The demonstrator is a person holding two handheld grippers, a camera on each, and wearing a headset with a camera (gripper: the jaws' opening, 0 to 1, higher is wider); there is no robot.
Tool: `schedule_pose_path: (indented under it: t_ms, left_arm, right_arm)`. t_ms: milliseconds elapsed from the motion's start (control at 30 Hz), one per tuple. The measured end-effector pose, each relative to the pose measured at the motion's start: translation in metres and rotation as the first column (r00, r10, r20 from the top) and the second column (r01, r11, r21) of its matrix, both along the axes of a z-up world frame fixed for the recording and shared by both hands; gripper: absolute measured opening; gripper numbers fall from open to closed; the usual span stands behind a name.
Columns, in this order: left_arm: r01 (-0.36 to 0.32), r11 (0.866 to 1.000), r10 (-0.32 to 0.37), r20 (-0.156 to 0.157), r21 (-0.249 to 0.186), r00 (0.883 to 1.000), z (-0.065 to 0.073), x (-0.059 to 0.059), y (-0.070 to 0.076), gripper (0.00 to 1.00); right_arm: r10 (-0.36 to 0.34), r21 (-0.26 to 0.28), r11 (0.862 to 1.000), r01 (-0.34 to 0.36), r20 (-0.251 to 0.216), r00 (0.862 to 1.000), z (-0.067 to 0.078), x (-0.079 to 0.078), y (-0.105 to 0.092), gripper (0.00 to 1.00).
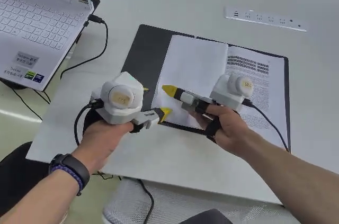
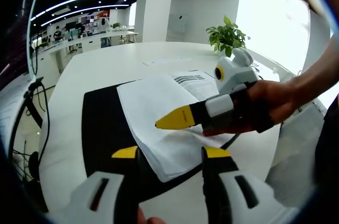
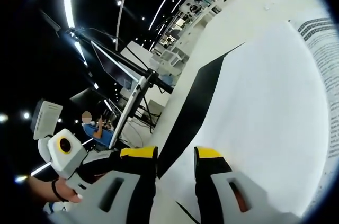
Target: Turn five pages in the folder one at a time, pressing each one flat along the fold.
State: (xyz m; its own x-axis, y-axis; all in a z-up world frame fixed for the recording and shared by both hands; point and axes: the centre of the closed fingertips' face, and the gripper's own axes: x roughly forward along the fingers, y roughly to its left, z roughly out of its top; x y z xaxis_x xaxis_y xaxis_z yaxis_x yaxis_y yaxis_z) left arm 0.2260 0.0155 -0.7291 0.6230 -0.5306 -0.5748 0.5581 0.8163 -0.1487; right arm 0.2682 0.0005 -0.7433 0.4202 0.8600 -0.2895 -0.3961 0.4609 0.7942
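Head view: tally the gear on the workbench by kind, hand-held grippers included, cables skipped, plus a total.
Laptop: 1
Folder: 1
Power strip: 1
Hand-held grippers: 2, the left hand-held gripper and the right hand-held gripper
Total: 5

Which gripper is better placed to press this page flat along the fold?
Probably right: the right gripper is over the blank page, near the fold; the left gripper is at its lower corner.
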Motion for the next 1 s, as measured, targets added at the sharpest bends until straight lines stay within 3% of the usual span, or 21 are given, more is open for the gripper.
schedule_pose_path:
  t_ms: [100,267,433,633,733,767,800,867,900,1000]
  left_arm:
    - [0.015,1.000,-0.015,0.006,0.002,1.000,0.000,0.005,-0.005,0.38]
    - [0.048,0.999,-0.049,0.017,0.013,0.999,-0.003,0.011,-0.014,0.29]
    - [0.066,0.997,-0.066,0.000,0.035,0.998,-0.015,0.013,-0.019,0.22]
    - [0.080,0.994,-0.077,-0.045,0.073,0.996,-0.034,0.008,-0.020,0.14]
    - [0.068,0.993,-0.062,-0.063,0.097,0.996,-0.044,0.005,-0.015,0.00]
    - [0.057,0.993,-0.046,-0.108,0.103,0.993,-0.050,-0.002,-0.012,0.00]
    - [0.062,0.992,-0.052,-0.094,0.107,0.994,-0.054,0.000,-0.012,0.00]
    - [0.068,0.991,-0.057,-0.097,0.113,0.994,-0.061,-0.004,-0.012,0.00]
    - [0.065,0.992,-0.055,-0.085,0.112,0.995,-0.061,-0.003,-0.012,0.00]
    - [0.064,0.992,-0.053,-0.090,0.113,0.994,-0.060,-0.004,-0.011,0.00]
  right_arm:
    - [-0.020,-0.012,1.000,0.021,0.039,0.999,0.008,0.008,-0.016,0.23]
    - [-0.057,-0.023,0.998,0.058,0.064,0.996,0.015,0.019,-0.042,0.19]
    - [-0.076,-0.049,0.996,0.081,0.089,0.993,0.019,0.019,-0.066,0.17]
    - [-0.082,-0.085,0.992,0.091,0.103,0.991,0.020,0.014,-0.085,0.15]
    - [-0.078,-0.104,0.991,0.089,0.102,0.992,0.017,0.014,-0.092,0.13]
    - [-0.080,-0.106,0.990,0.091,0.102,0.992,0.017,0.013,-0.094,0.13]
    - [-0.081,-0.107,0.990,0.092,0.102,0.991,0.017,0.013,-0.095,0.13]
    - [-0.079,-0.113,0.989,0.091,0.103,0.991,0.015,0.014,-0.097,0.12]
    - [-0.077,-0.119,0.989,0.089,0.104,0.992,0.014,0.014,-0.098,0.12]
    - [-0.072,-0.133,0.987,0.085,0.102,0.992,0.009,0.015,-0.102,0.12]
